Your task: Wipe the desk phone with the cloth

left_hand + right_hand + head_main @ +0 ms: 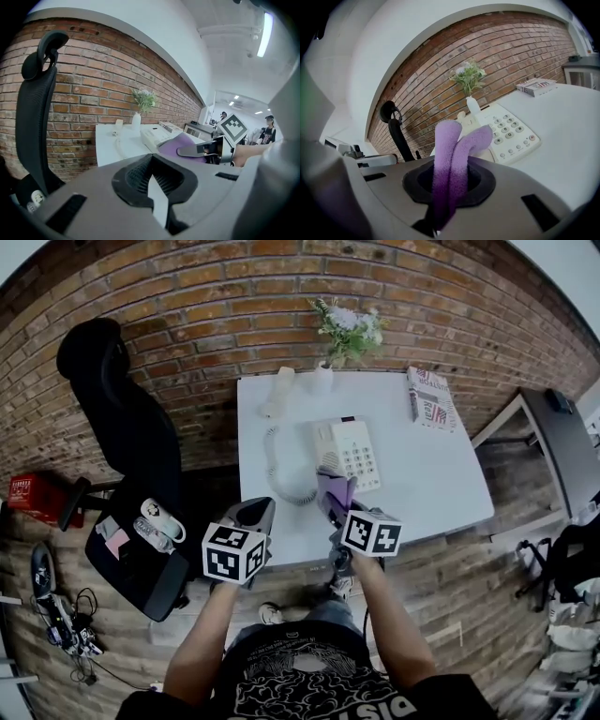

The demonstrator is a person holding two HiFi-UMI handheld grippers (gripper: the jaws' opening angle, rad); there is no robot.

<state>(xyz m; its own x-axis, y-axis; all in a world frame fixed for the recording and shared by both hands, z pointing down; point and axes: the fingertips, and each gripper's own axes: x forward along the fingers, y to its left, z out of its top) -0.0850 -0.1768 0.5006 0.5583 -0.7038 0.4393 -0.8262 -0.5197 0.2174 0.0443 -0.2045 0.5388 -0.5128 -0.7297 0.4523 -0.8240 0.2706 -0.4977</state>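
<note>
From your head view, the white worktop (431,493) lies straight ahead against the brick wall. The desk phone (349,454) sits near its middle with the keypad facing up. Its handset (279,390) lies off the cradle, at about 11 o'clock from the phone, beside a vase of flowers (345,334). A coiled cord (279,474) loops at the phone's 8 o'clock, and a book (431,397) lies at its 2 o'clock. Your right gripper (334,507) holds the purple cloth (337,488) at the phone's near left corner, at its 7 o'clock. You cannot tell from here whether the cloth touches it. Your left gripper (253,514) hovers at the worktop's near edge, at 9 o'clock from the right one. A black office chair (131,446) stands off the worktop at 9 o'clock.

In your left gripper view, the fingers (140,173) are pressed together with nothing between them. Beyond them, at 1 o'clock, your right gripper carries the cloth over the phone's near end.

In your right gripper view, the fingers (480,180) pinch the folded cloth, and two soft lobes of it stand up above them. The phone sits just past the lobes at 1 o'clock, and the flowers and the book are farther back.
</note>
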